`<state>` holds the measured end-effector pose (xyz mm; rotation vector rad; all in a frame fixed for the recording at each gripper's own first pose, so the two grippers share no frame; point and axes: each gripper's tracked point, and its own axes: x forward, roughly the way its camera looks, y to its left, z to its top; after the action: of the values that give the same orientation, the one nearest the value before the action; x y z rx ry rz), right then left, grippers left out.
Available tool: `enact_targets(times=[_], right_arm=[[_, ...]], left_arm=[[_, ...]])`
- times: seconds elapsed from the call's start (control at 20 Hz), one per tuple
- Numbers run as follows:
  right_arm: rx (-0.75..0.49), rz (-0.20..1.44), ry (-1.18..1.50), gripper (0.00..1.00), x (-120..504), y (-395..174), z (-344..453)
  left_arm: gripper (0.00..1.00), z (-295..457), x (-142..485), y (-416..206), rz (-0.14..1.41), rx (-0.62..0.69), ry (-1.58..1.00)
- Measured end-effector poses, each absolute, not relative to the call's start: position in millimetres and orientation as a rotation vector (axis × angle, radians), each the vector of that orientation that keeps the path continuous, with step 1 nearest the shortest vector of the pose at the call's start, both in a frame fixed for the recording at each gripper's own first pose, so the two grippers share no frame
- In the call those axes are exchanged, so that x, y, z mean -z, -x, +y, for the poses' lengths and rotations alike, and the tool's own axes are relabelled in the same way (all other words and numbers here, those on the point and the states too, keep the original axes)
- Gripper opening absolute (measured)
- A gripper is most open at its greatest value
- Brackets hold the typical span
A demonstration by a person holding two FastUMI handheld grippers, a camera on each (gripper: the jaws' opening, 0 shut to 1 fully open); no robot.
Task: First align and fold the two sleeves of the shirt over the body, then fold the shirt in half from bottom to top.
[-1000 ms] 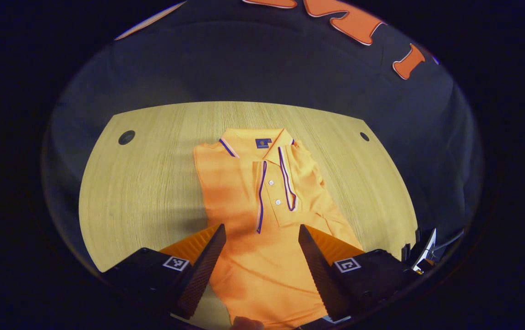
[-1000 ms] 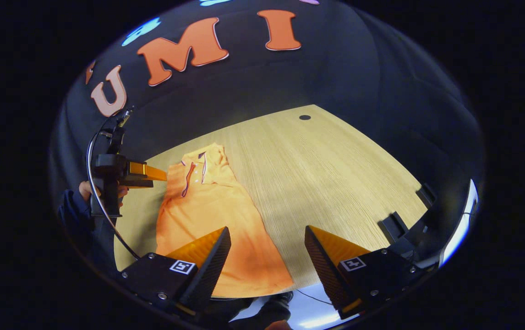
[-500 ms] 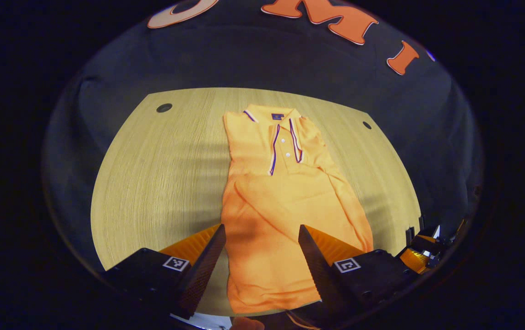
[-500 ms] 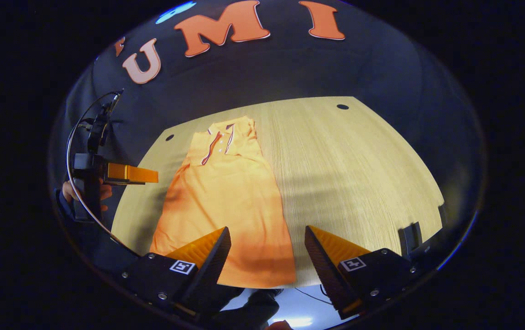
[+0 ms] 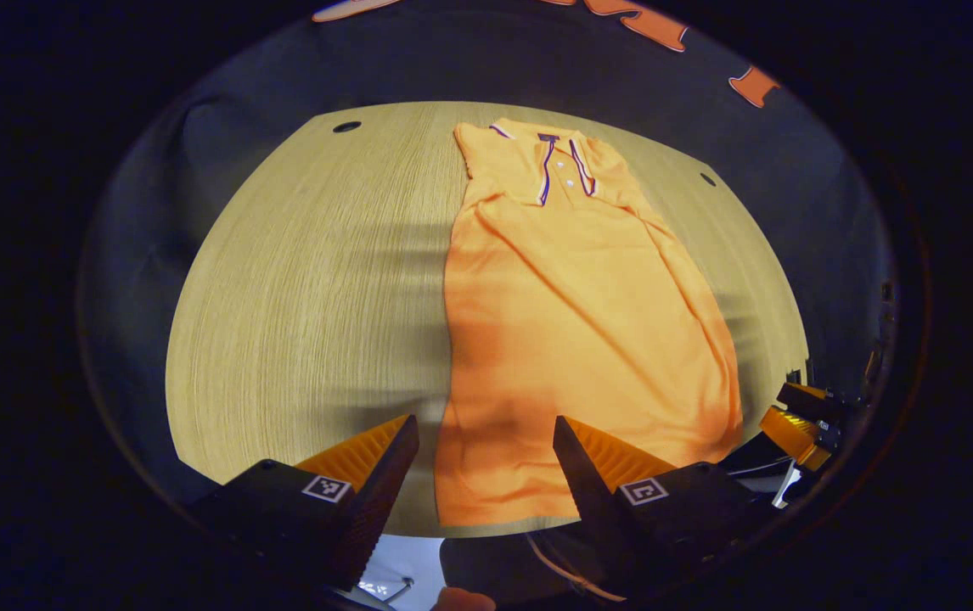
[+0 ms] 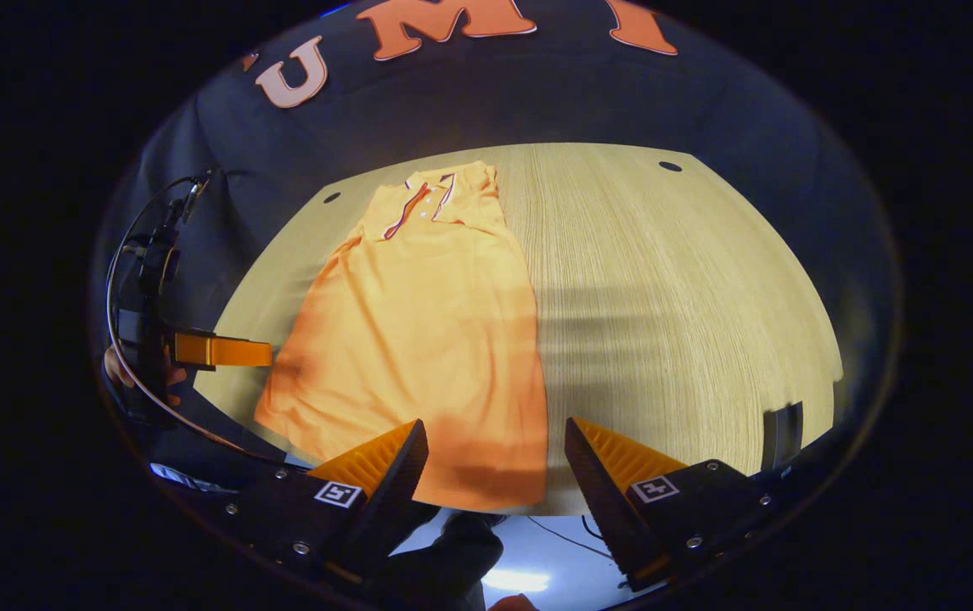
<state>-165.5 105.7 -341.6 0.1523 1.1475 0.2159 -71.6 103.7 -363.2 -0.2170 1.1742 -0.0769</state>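
I see the shirt (image 5: 580, 314) lying flat on the tabletop (image 5: 308, 297), sleeves folded in, collar toward the far edge, hem at the near edge. My left gripper (image 5: 486, 462) and right gripper (image 6: 495, 467) hover above the hem, jaws spread wide, holding nothing.

A recording booth, not a home: black cloth wall (image 6: 537, 93) hangs close behind a pale wood-grain table (image 6: 673, 280). Round cable holes (image 6: 670, 166) pierce the tabletop, office-desk style, under dim lighting.
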Motion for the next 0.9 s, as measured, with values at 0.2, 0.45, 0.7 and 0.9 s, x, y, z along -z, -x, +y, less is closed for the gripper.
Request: enact_targets(times=[0.2, 0.45, 0.7, 0.9], right_arm=[[-0.230, 1.191, -0.134, 0.99, 358, 178, 103], [-0.240, 1.244, -0.091, 0.99, 379, 193, 104], [-0.242, 1.255, -0.048, 0.99, 394, 200, 110], [-0.243, 1.219, 0.039, 0.96, 394, 201, 115]], left_arm=[[0.99, 103, 387, 97, 1.231, 0.053, 0.190], [0.99, 107, 405, 121, 1.251, 0.020, 0.137], [0.98, 107, 408, 118, 1.195, 0.009, 0.106], [0.99, 106, 406, 118, 1.105, -0.008, 0.110]])
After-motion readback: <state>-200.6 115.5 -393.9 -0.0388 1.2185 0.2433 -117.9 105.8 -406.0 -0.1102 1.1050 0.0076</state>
